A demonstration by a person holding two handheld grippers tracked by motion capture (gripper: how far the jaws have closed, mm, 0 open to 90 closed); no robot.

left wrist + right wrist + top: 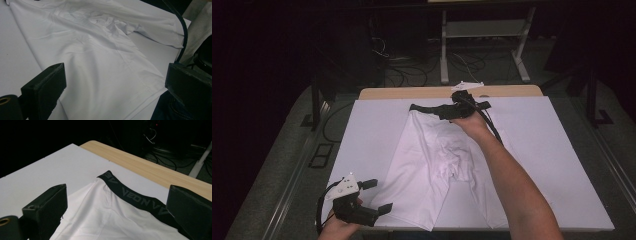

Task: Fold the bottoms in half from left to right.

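Note:
White shorts [427, 165] with a black lettered waistband [427, 108] lie crumpled on the white table cover [562, 165], waistband at the far side and legs toward me. My right gripper [451, 111] is at the waistband's right part. In the right gripper view it [117, 205] stands open, with the waistband [135, 197] and white fabric [100, 220] lying between the jaws. My left gripper [379, 196] is open near the table's front left, beside a leg hem. The left gripper view shows that gripper [112, 82] above the leg fabric [100, 62], holding nothing.
A strip of wooden tabletop [412, 93] shows past the cover's far edge. Cables [407, 70] and a metal stand [482, 30] sit on the floor behind the table. The right gripper's cable [492, 127] runs along the forearm. Bare cover lies left and right of the shorts.

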